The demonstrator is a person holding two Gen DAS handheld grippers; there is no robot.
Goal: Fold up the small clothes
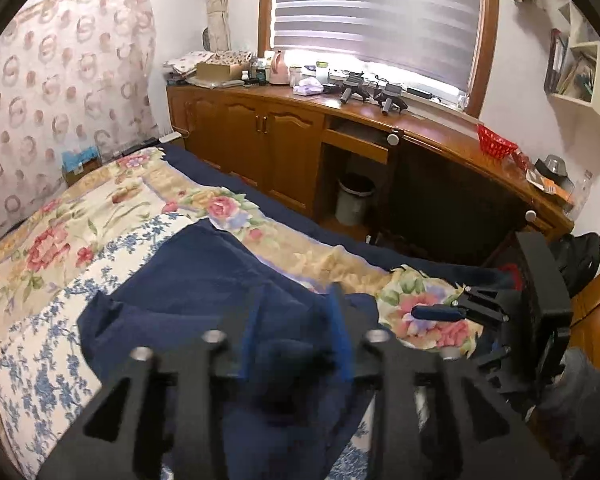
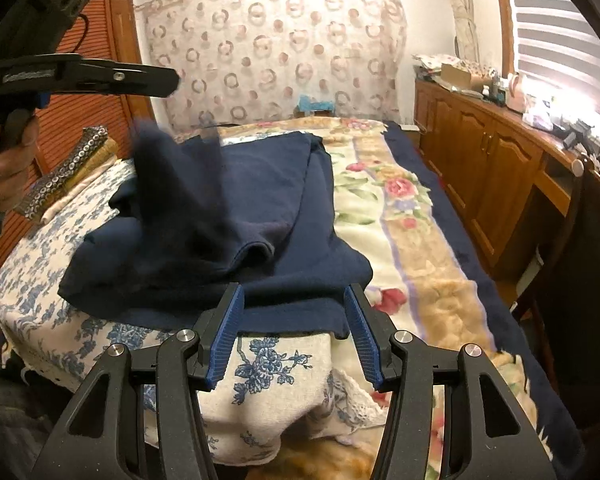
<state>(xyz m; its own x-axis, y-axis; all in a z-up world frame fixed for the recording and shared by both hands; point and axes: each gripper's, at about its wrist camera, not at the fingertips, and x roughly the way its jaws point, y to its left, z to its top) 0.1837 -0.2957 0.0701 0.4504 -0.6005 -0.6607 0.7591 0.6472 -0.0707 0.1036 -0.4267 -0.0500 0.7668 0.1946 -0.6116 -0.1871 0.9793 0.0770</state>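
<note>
The left gripper [image 1: 296, 340] shows blurred in its own view, its blue pads parted with dark navy cloth bunched between them; whether the pads press on that cloth I cannot tell. In the right wrist view the same tool [image 2: 172, 80] hangs at ten o'clock, held by a hand [image 2: 4, 168], and a blurred flap of cloth [image 2: 168, 160] stands up beneath its tip, loose from it as far as the view shows. The right gripper [image 2: 296, 336] stands about half open at six o'clock, nothing between its blue pads, just short of the near hem of the navy garment [image 2: 252, 216]. That garment lies partly folded in the middle of the bed, on a blue-flowered cloth [image 2: 40, 280] laid over a rose-patterned blanket [image 2: 400, 220]. A small stack of folded patterned fabric [image 2: 72, 172] sits at nine o'clock beside it. Wooden cabinets [image 1: 260, 140] run under the window at twelve o'clock in the left wrist view.
</note>
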